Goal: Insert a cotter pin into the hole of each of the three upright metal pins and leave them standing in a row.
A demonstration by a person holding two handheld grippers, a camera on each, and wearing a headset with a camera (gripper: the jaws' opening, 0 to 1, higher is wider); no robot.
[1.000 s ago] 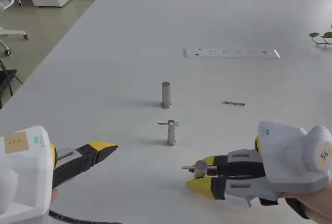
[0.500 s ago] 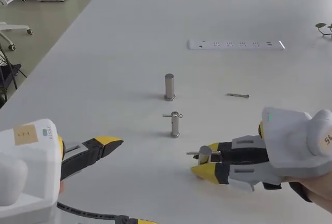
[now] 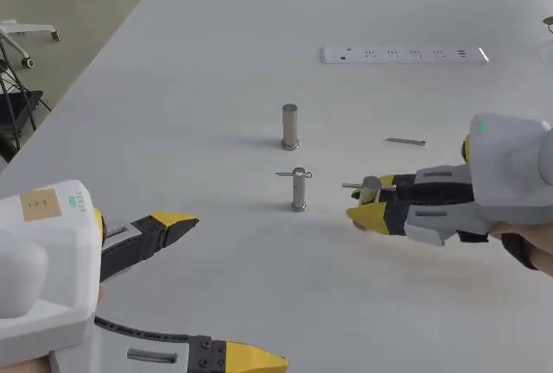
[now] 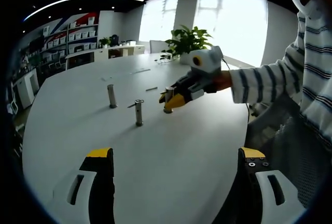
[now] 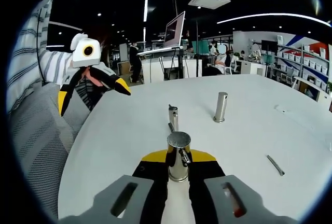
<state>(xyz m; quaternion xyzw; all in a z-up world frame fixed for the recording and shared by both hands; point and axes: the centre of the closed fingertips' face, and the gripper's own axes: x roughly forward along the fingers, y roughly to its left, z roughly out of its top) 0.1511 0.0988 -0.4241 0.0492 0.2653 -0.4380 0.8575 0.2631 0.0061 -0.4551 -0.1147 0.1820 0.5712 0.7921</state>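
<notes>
Beside the middle metal pin (image 3: 299, 190), on its right in the head view, the right gripper (image 3: 365, 201) pinches the held metal pin (image 5: 178, 154) between its jaws. An inserted cotter pin (image 3: 352, 186) crosses the held pin's head. Whether its foot touches the counter (image 3: 199, 71) cannot be told. The middle metal pin stands upright with a fitted cotter pin (image 3: 287, 173) through it. Beyond it stands a bare metal pin (image 3: 290, 126), and a loose cotter pin (image 3: 406, 141) lies flat to the right of that one. The left gripper (image 4: 175, 156) hovers well short of the middle metal pin, its jaws spread and empty. The counter is white, with a power strip (image 3: 404, 55) at its far side. The room is an office, with a potted plant (image 4: 188, 41) beyond the counter.
</notes>
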